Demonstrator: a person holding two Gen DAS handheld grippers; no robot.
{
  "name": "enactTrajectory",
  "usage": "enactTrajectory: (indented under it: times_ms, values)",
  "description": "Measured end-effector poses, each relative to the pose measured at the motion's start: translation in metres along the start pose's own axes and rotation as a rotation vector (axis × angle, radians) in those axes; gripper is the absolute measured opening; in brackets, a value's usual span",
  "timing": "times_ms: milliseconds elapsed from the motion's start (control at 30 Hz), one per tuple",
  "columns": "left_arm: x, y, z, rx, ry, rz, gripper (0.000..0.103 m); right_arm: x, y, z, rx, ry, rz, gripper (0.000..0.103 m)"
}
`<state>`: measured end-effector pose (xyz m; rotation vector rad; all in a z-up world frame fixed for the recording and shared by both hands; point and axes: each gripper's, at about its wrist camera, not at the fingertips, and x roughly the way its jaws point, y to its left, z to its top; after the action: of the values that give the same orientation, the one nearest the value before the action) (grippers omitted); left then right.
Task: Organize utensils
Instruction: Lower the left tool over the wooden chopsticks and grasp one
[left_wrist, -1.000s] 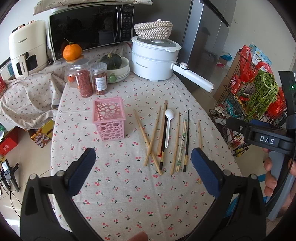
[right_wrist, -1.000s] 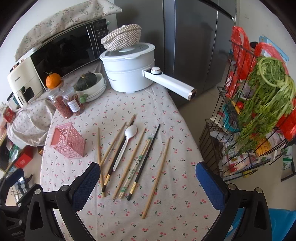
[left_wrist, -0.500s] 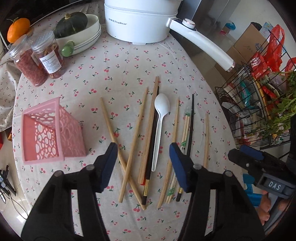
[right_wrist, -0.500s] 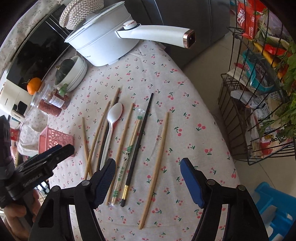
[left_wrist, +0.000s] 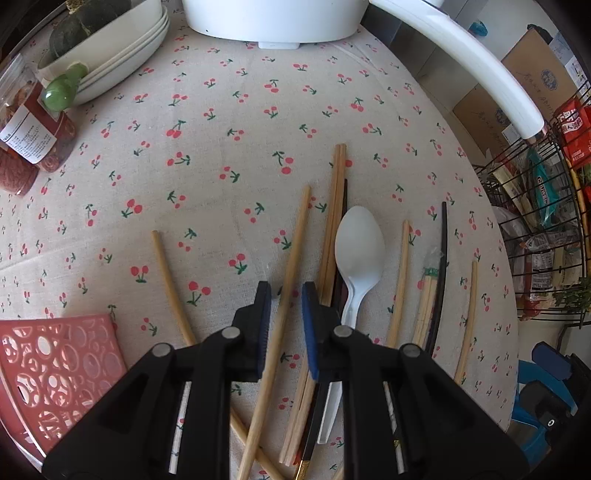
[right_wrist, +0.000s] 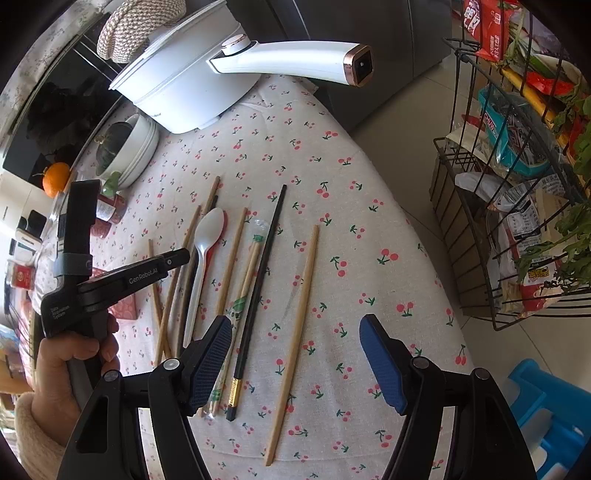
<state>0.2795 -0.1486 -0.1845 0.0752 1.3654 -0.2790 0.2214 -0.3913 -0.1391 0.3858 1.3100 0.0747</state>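
Note:
Several wooden chopsticks, a black chopstick and a white plastic spoon lie side by side on the cherry-print tablecloth. My left gripper is low over them, its jaws narrowed around one wooden chopstick with small gaps still showing on both sides. It also shows in the right wrist view. The pink perforated holder stands at lower left. My right gripper is open and empty above a lone wooden chopstick and the black one.
A white electric pot with a long handle stands at the back. Stacked bowls with a squash and spice jars sit at the back left. A wire rack of groceries stands off the table's right edge.
My left gripper has dropped down to the chopsticks and its jaws have narrowed around one. My right gripper has come lower and closer to the table, jaws still open.

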Motion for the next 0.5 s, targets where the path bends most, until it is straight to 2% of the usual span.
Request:
enactTrajectory:
  times_ms: [100, 200, 300, 500]
  values:
    - [0.000, -0.003, 0.001, 0.014, 0.007, 0.016, 0.009, 0.003, -0.002, 0.000, 0.011, 0.011, 0.003, 0.073]
    - [-0.007, -0.002, -0.004, 0.007, -0.002, 0.004, 0.007, 0.009, -0.004, -0.001, 0.021, 0.031, 0.015, 0.073]
    - [-0.026, -0.006, -0.013, 0.035, -0.047, -0.001, 0.007, 0.014, -0.007, 0.000, 0.044, 0.042, 0.007, 0.073]
    - [-0.086, -0.008, -0.049, 0.075, -0.170, -0.078, 0.007, 0.040, -0.009, 0.002, 0.068, 0.083, -0.008, 0.073]
